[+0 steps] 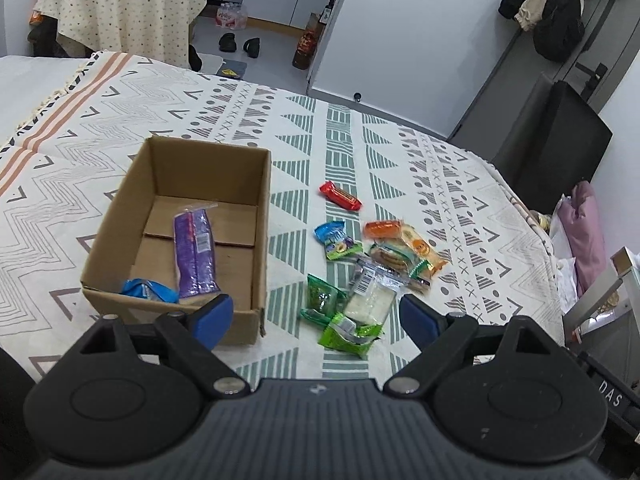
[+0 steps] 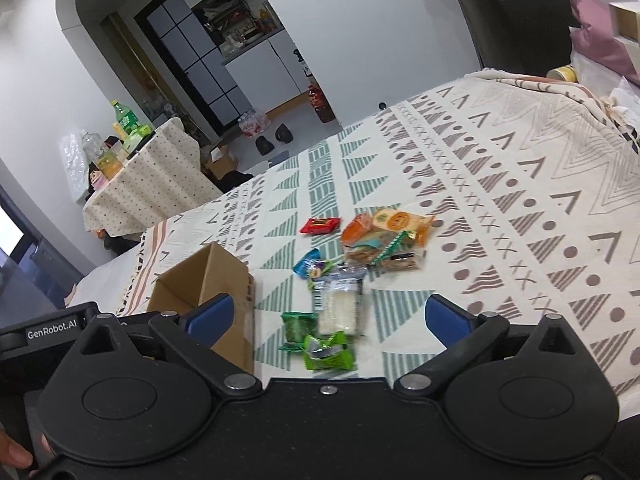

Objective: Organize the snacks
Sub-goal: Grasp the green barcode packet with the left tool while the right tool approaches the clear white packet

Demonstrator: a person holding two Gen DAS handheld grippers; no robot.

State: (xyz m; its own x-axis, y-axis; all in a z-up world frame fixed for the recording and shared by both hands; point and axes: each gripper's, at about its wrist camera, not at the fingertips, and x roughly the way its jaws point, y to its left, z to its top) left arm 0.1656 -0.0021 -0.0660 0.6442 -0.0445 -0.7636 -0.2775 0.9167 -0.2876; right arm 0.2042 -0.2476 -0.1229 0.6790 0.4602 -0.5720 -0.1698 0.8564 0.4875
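A cardboard box (image 1: 120, 236) sits open on the patterned bedspread, holding a purple packet (image 1: 195, 254) and a blue packet (image 1: 148, 289). To its right lie loose snacks: a red bar (image 1: 340, 195), a blue-green packet (image 1: 335, 239), an orange packet (image 1: 383, 229), a clear white packet (image 1: 370, 294) and green packets (image 1: 322, 300). My left gripper (image 1: 318, 318) hovers open above the near green packets. In the right wrist view the same pile (image 2: 340, 280) lies ahead of my open right gripper (image 2: 328, 316), with the box (image 2: 208, 280) at its left finger.
The bedspread (image 1: 360, 140) covers a bed whose right edge drops beside a pink cushion (image 1: 582, 232) and a black case (image 1: 560, 140). Beyond the bed stand a cloth-covered table (image 1: 128, 4) with bottles, shoes on the floor and hanging coats (image 1: 556, 8).
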